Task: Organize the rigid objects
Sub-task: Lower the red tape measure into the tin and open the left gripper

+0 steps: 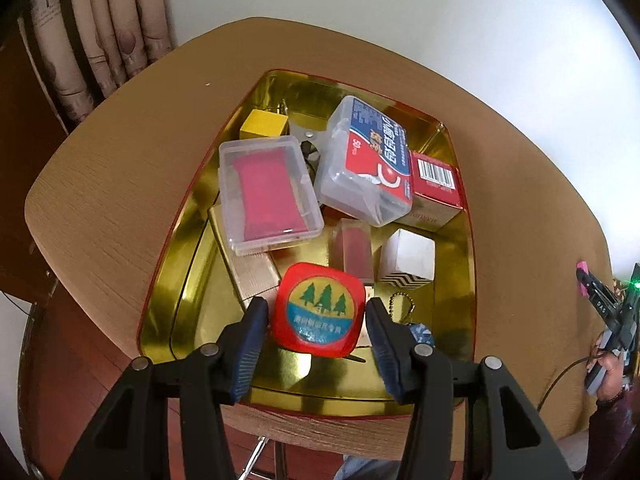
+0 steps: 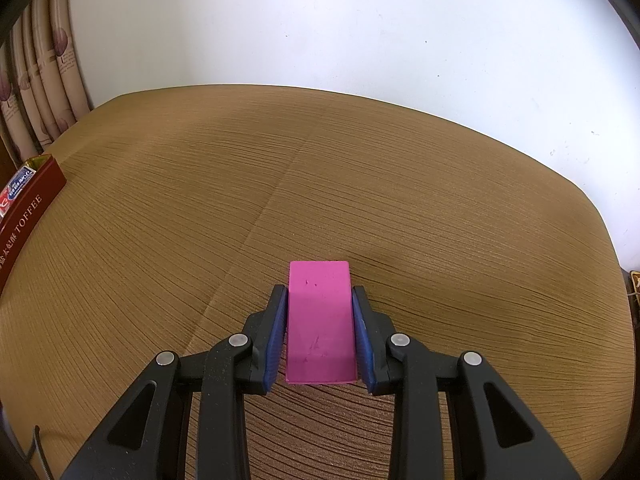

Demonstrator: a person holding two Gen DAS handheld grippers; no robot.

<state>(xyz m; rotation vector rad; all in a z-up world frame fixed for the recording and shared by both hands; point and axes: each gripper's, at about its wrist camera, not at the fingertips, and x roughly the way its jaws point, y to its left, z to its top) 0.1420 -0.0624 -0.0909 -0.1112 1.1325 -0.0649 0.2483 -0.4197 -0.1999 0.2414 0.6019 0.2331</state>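
Observation:
In the left wrist view, my left gripper (image 1: pixel 316 312) hangs over the gold tin (image 1: pixel 456 280). Its jaws are spread to either side of a red square tape measure (image 1: pixel 320 310) with a tree emblem, with small gaps on both sides. The tin also holds a clear case with red contents (image 1: pixel 266 192), a floss pick box (image 1: pixel 366 160), a white block (image 1: pixel 408 258) and a yellow block (image 1: pixel 264 124). In the right wrist view, my right gripper (image 2: pixel 320 292) is shut on a pink block (image 2: pixel 320 320) just above the wooden table (image 2: pixel 360 184).
The tin's red outer wall, marked TOFFEE (image 2: pixel 28 216), sits at the right wrist view's left edge. The right gripper with the pink block (image 1: pixel 582 276) shows at the left wrist view's right edge. Curtains (image 1: pixel 100 28) and a white wall lie behind the table.

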